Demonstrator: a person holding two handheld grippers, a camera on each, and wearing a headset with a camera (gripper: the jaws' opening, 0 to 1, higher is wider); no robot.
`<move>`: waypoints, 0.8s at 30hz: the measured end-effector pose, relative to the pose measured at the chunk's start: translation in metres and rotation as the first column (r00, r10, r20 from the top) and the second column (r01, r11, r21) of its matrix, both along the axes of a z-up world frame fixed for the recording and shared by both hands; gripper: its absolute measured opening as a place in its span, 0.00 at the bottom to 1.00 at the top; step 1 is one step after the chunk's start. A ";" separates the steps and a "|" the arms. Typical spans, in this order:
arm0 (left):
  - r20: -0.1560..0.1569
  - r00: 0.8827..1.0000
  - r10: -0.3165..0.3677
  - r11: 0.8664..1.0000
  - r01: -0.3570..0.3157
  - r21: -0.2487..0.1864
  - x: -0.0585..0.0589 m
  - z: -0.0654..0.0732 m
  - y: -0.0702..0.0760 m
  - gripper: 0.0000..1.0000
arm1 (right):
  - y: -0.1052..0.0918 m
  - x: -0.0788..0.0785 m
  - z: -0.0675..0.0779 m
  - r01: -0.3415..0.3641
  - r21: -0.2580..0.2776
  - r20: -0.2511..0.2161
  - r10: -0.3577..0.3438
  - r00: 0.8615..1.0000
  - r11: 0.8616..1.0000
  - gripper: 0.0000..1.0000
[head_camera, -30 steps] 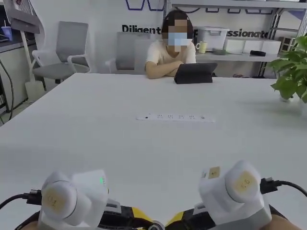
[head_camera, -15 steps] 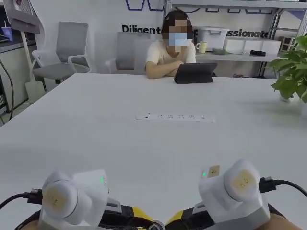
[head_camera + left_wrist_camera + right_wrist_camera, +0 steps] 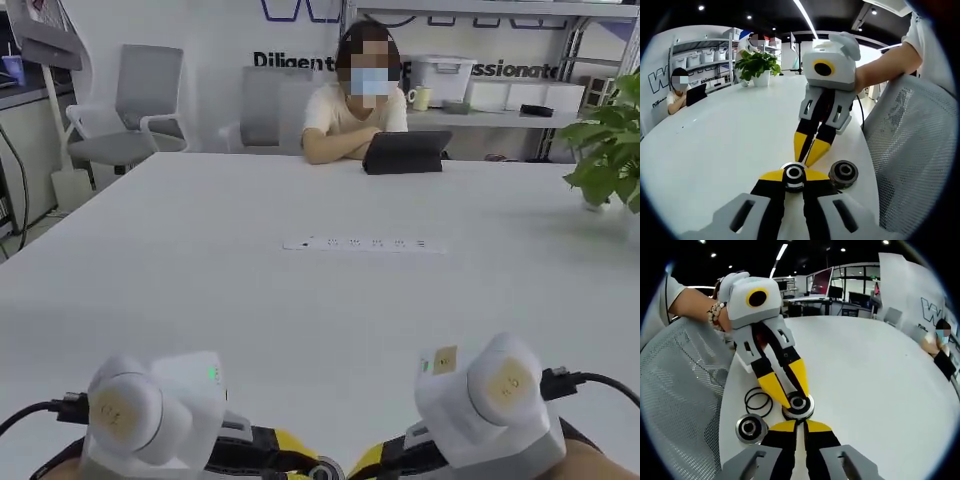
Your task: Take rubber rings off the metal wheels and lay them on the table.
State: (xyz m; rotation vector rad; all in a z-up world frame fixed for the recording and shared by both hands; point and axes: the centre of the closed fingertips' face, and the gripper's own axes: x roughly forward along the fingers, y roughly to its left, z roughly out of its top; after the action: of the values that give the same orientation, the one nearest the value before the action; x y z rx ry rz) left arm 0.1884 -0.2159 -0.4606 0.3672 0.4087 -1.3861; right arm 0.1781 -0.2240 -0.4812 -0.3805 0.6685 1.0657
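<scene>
Held wheel (image 3: 799,405): a metal wheel lying flat at the near edge of the tabletop (image 3: 865,365), close to the person's body. Every place below is given from it.
Left claw (image 3: 794,177): clamped on the held wheel from one side, apparently to stop it turning or sliding.
Right claw (image 3: 800,426): jaws drawn nearly together, with the tips at the held wheel's opposite rim, likely working at a ring. Whether one is pinched cannot be told.
Second wheel (image 3: 751,428): just beside the held wheel, untouched, probably next in line.
Rubber rings (image 3: 758,401): two, loose and overlapping, flat just beside the held wheel, between it and the mesh chair back (image 3: 680,390).
Arms: the left forearm (image 3: 692,300) and right forearm (image 3: 880,70) come in low from opposite sides, so the claws meet tip to tip, tilted down at the held wheel.
</scene>
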 end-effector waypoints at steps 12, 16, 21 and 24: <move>0.000 1.000 0.007 1.000 -0.007 0.000 0.001 0.000 0.000 0.07 | -0.007 0.010 0.006 0.183 0.059 -0.135 -0.174 0.976 0.981 0.00; 0.000 1.000 0.005 1.000 -0.005 0.001 0.000 0.000 -0.001 0.07 | -0.008 0.010 0.010 0.241 0.106 -0.200 -0.217 0.956 0.965 0.00; 0.001 1.000 0.004 1.000 -0.004 0.001 -0.001 0.000 -0.002 0.07 | -0.008 0.011 0.011 0.295 0.131 -0.264 -0.253 0.931 0.947 0.00; 0.001 1.000 0.004 1.000 -0.004 0.001 -0.001 0.000 -0.002 0.07 | -0.008 0.010 0.011 0.328 0.133 -0.304 -0.276 0.912 0.935 0.00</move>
State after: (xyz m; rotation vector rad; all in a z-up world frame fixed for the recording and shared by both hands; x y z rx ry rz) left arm 0.1875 -0.2184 -0.4604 0.3678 0.4088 -1.3820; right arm 0.1883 -0.2323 -0.4705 0.0386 0.8462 0.8789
